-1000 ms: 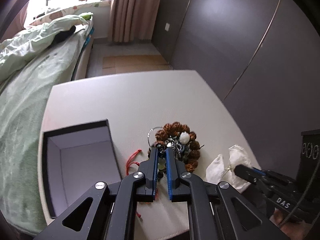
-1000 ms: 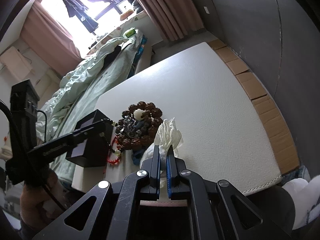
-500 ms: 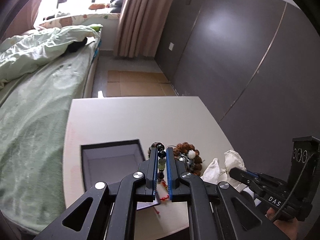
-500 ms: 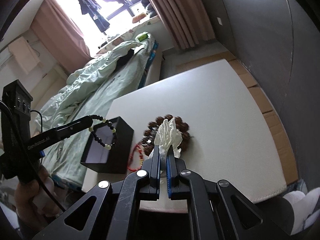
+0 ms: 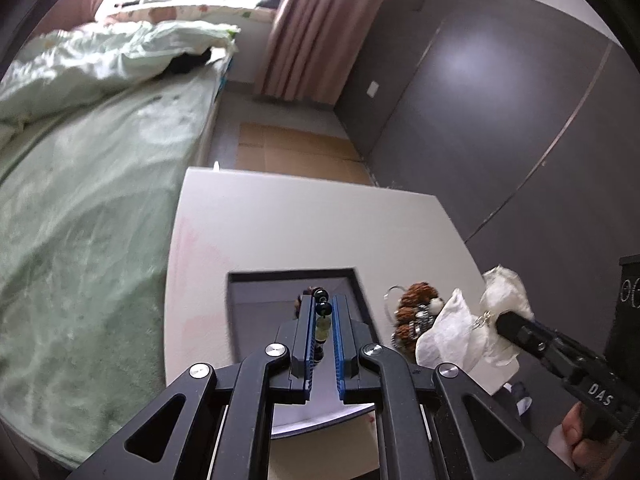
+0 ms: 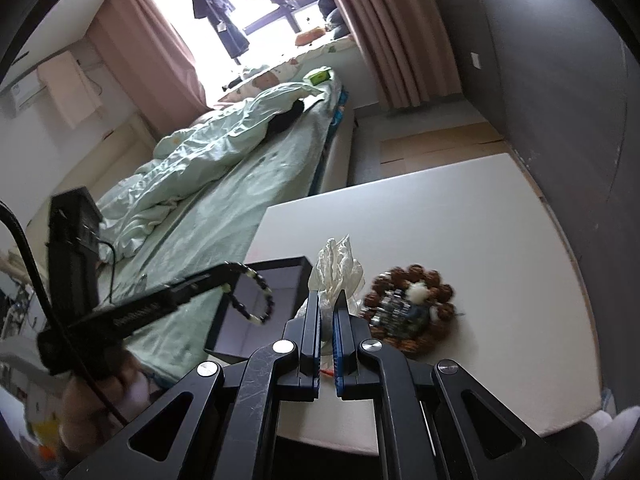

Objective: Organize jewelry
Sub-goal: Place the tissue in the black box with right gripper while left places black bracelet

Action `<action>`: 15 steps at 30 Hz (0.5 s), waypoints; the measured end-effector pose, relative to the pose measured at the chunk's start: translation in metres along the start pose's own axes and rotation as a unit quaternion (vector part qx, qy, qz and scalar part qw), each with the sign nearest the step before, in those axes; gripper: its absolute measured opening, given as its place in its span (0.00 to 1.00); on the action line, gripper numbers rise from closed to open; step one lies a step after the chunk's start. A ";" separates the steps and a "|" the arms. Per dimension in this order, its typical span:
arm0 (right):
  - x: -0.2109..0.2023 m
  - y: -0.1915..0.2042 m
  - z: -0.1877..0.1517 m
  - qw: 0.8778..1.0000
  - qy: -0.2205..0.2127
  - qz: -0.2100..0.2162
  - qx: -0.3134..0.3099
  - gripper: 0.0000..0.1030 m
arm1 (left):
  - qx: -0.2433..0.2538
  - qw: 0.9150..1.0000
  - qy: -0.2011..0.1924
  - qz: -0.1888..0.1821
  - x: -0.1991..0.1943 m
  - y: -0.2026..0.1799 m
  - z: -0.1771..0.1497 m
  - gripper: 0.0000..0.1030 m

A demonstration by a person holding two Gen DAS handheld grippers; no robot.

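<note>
Black-beaded bracelet (image 5: 322, 312) hangs clamped in left claw (image 5: 323, 308) above open black box (image 5: 236, 304), ready for dropping; right claw (image 6: 329, 300) pinches white tissue (image 6: 336, 264) beside box.

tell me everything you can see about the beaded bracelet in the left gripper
The beaded bracelet is a loop of small dark round beads with a few pale ones among them. The left gripper is shut on one side of it, so the rest hangs free in the air over the open black box, touching nothing else.
</note>
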State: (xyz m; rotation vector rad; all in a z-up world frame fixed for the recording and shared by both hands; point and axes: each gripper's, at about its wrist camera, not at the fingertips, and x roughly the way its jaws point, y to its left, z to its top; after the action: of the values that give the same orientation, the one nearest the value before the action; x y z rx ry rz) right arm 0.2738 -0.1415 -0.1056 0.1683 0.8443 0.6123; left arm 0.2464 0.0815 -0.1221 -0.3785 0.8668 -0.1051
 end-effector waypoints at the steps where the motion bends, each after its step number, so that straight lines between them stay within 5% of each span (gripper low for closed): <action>1: 0.002 0.004 0.001 1.000 0.000 0.001 -0.002 0.06 | -0.006 1.000 0.005 0.000 0.001 0.005 0.000 0.09; 3: 0.009 0.012 0.004 1.000 -0.001 0.005 -0.005 0.06 | -0.017 1.000 0.015 -0.001 0.000 0.015 0.001 0.14; 5: 0.015 0.020 0.006 1.000 -0.001 0.012 -0.006 0.06 | -0.022 1.000 0.013 0.003 -0.006 0.022 0.002 0.40; 6: 0.019 0.024 0.008 1.000 -0.001 0.015 -0.007 0.06 | -0.024 1.000 0.004 0.004 -0.012 0.025 0.001 0.66; 7: 0.023 0.029 0.010 1.000 -0.001 0.019 -0.009 0.06 | -0.029 1.000 -0.009 0.003 -0.019 0.028 0.001 0.80; 15: 0.049 0.059 0.020 0.999 0.006 0.045 -0.023 0.06 | -0.052 0.998 -0.039 0.019 -0.052 0.055 -0.002 0.82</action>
State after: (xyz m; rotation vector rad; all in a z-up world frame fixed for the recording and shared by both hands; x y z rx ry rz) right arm 0.2880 -0.0636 -0.1024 0.1612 0.8362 0.7180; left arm 0.2077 0.1446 -0.1062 -0.4613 0.8035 -0.0100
